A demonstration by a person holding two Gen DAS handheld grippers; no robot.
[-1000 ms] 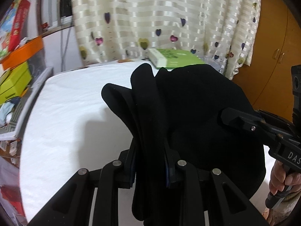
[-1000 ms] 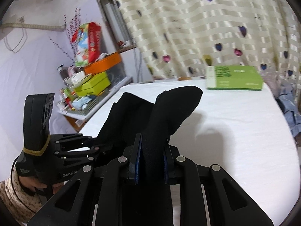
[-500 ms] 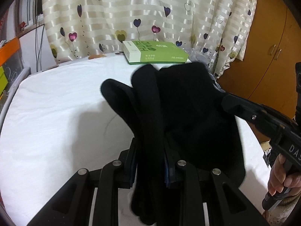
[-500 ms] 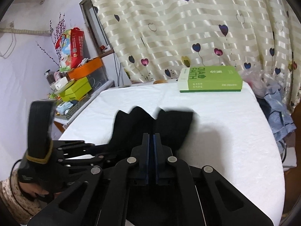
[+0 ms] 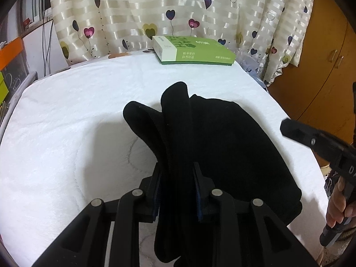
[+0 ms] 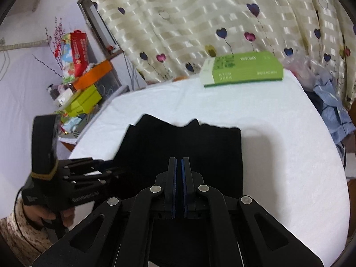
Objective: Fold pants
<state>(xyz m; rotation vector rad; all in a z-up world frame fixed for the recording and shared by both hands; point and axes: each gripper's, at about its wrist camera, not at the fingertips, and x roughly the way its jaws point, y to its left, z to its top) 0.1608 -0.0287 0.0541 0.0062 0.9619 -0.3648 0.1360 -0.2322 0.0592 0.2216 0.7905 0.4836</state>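
The black pants (image 5: 227,142) lie folded on the white table cover (image 5: 66,133). My left gripper (image 5: 175,173) is shut on a thick bunch of the pants' cloth at their left side, holding it raised. In the right wrist view the pants (image 6: 178,142) lie flat as a dark rectangle. My right gripper (image 6: 179,162) is shut with nothing between its pads, just above the pants. It also shows in the left wrist view (image 5: 311,138) at the right edge. The left gripper (image 6: 89,166) shows at the left of the right wrist view.
A green box (image 5: 193,50) lies at the table's far edge by the heart-patterned curtain (image 5: 178,11). Shelves with coloured boxes (image 6: 84,84) stand to the left. Blue clothing (image 6: 333,111) lies off the right edge. A wooden cupboard (image 5: 322,55) stands at the right.
My right gripper let go of the pants' cloth and closed empty; that side of the pants dropped flat. Both grippers lowered toward the table. The left still holds its bunch.
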